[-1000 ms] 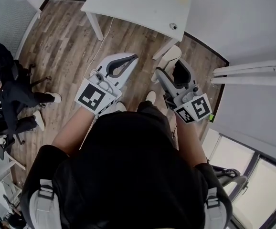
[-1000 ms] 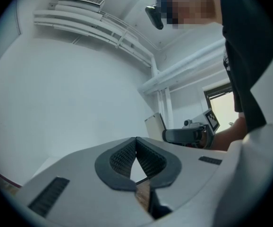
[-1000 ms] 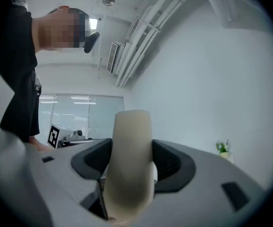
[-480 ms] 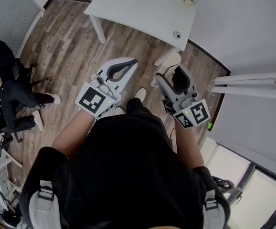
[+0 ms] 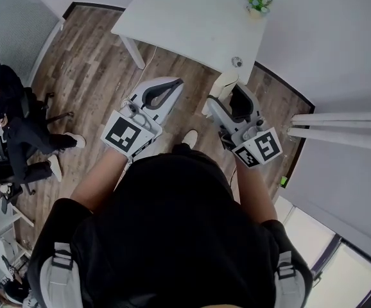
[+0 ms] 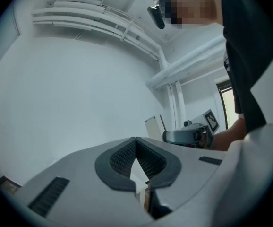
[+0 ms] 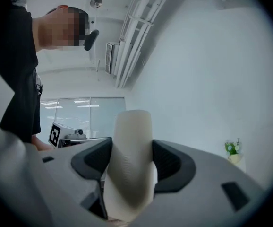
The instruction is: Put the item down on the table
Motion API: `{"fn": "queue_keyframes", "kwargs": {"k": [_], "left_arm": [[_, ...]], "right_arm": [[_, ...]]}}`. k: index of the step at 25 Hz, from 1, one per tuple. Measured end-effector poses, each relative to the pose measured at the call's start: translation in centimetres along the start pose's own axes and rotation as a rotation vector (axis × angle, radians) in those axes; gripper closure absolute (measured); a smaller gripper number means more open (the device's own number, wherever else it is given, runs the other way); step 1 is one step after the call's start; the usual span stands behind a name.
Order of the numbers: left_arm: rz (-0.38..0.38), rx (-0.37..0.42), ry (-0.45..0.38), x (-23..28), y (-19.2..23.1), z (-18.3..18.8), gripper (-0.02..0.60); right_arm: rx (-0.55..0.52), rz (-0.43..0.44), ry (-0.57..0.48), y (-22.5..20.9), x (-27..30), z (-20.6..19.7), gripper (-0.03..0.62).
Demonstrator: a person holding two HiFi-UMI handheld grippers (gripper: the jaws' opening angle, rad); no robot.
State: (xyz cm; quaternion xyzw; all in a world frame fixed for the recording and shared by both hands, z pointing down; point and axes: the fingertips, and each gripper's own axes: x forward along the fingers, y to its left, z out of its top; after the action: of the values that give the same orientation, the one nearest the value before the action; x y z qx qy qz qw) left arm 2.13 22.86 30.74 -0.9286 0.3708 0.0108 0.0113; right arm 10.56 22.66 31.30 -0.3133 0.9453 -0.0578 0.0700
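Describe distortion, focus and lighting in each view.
Head view: wide-angle warp, even light, table sharp. Left gripper view: dark round vignette, closed fingers soft up close. Right gripper view: same vignette, cream item between the fingers blurred, bright windows behind.

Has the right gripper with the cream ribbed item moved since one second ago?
Yes. The right gripper, shut on the cream ribbed item, has moved forward, closer to the near corner of the white rectangular table.

Two tools (image 5: pixel 174 83) (image 5: pixel 232 96), one item (image 5: pixel 224 82), one table (image 5: pixel 192 18), one plant (image 5: pixel 257 0)
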Motion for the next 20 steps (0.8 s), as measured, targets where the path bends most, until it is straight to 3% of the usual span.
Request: {"fn": "queue_keyframes", "kwargs": {"k": [9,20], "left_arm": [[0.032,0.007,0.028,6.3,2.2,0.0,0.586],[0.06,0.02,0.063,10.8,2.5,-0.9,0.586]], "right_arm": [[0.004,0.022,0.003,-6.9,1.2,0.7,0.318],[0.005,0.044,0.013,-11.7,1.4,0.1,0.318]]}}
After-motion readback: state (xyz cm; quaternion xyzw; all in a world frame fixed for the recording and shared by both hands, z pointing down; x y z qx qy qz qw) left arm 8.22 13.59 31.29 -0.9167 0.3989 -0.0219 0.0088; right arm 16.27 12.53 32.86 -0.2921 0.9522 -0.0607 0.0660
